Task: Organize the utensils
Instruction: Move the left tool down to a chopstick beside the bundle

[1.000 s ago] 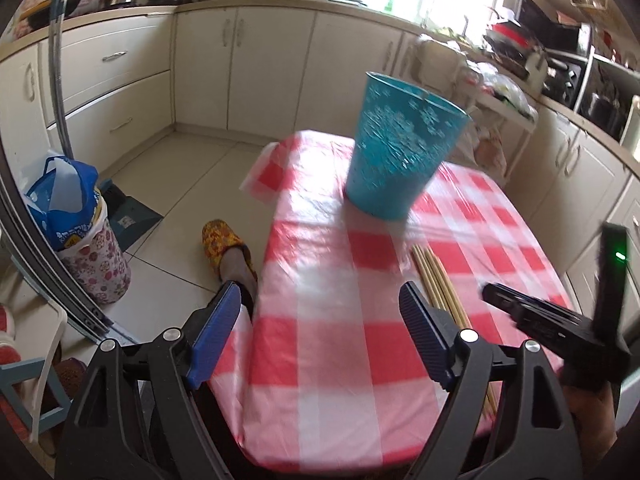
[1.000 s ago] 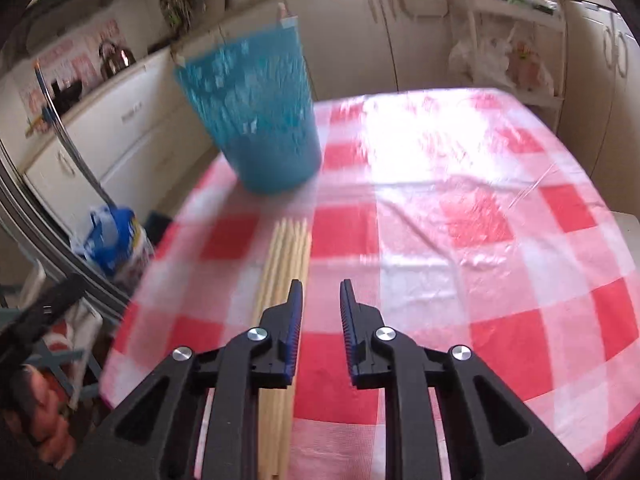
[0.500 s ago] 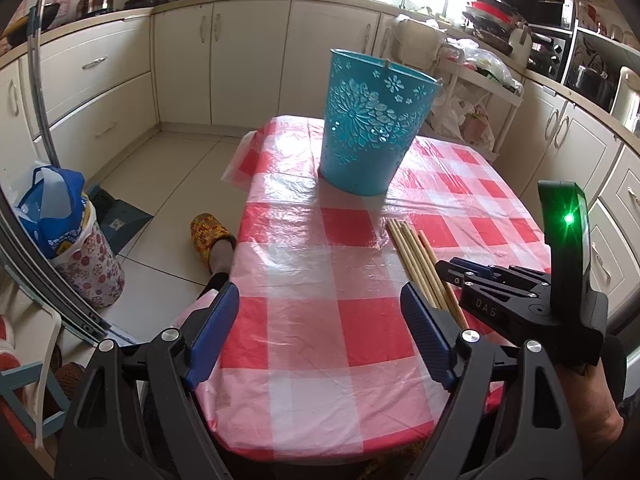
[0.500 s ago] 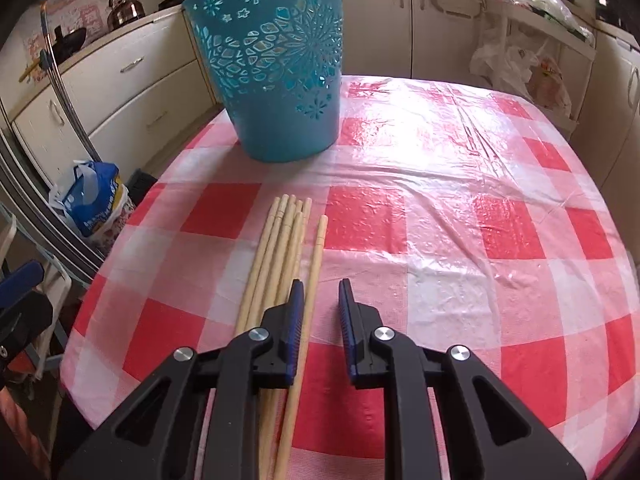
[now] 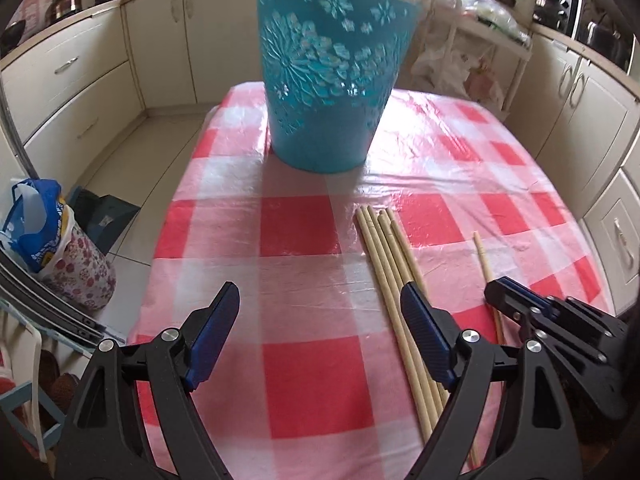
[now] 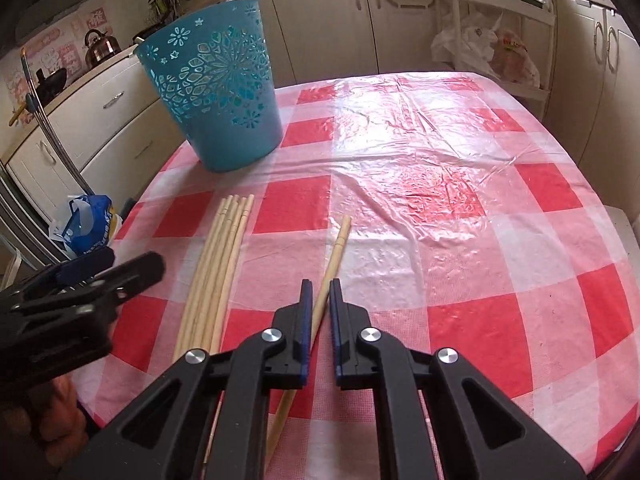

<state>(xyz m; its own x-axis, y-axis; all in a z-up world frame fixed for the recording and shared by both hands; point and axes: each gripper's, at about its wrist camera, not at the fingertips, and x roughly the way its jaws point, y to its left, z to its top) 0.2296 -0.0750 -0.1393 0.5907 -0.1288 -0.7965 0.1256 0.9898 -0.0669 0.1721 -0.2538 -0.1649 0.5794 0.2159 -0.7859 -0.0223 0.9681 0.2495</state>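
1. Little is done yet, I judge: every chopstick I can see lies on the worktop [image 6: 460, 240], and I cannot see into the blue basket [image 6: 216, 96], though a pale tip shows at its rim in both views

2. My right gripper [image 6: 319, 300] has its jaws narrowed either side of a single chopstick [image 6: 334, 258] that lies apart from the rest; a slim gap shows on each side, so I cannot tell whether it is pinched yet

3. My left gripper [image 5: 320, 312] has its jaws spread wide and holds nothing; it hangs over the worktop, with its right jaw over the chopstick bundle [image 5: 386, 264]

4. That bundle lies just at 9 o'clock of the single stick in the right view, tips toward 12 o'clock; the basket stands upright beyond them at about 11 o'clock

5. What is left, as I judge it: lift this stick, drop it in the basket, then the bundle

6. The worktop wears a red-and-white checked cloth under clear, wrinkled plastic

7. Around it is a kitchen: cream cabinets [image 5: 152, 48], a kettle [image 6: 100, 46] at 10 o'clock, a flowered bin with a blue bag [image 5: 52, 248] on the floor at 9 o'clock
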